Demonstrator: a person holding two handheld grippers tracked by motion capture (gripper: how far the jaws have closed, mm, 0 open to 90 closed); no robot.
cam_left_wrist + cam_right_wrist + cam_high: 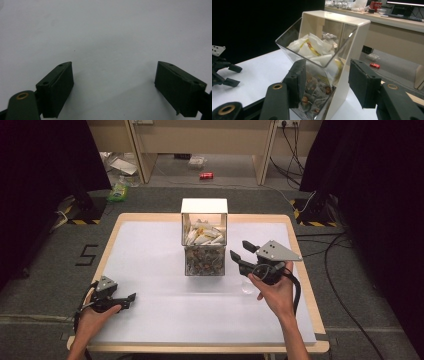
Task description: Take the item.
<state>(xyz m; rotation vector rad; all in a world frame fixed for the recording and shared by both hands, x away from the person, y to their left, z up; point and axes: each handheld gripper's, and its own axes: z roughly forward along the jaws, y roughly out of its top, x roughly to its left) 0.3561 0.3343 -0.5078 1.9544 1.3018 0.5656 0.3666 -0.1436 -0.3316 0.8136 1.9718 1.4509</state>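
Note:
A cream dispenser box (204, 237) stands at the middle back of the white table top (150, 265). Its tilted clear upper bin (312, 47) holds white sachets; the clear lower bin (317, 97) holds brown-printed sachets. My right gripper (241, 251) hovers just right of the box, pointing left at it, open, nothing between its pads. In the right gripper view its jaws (329, 82) frame the bins' front corner from a short way off. My left gripper (131, 297) rests low near the front left, open over bare table (113, 82).
A small clear thing (247, 287) lies on the table under my right hand. The table's wooden rim (305, 285) runs close on the right. On the floor behind are a red can (206, 175), a green pack (118, 192) and cables (345, 270).

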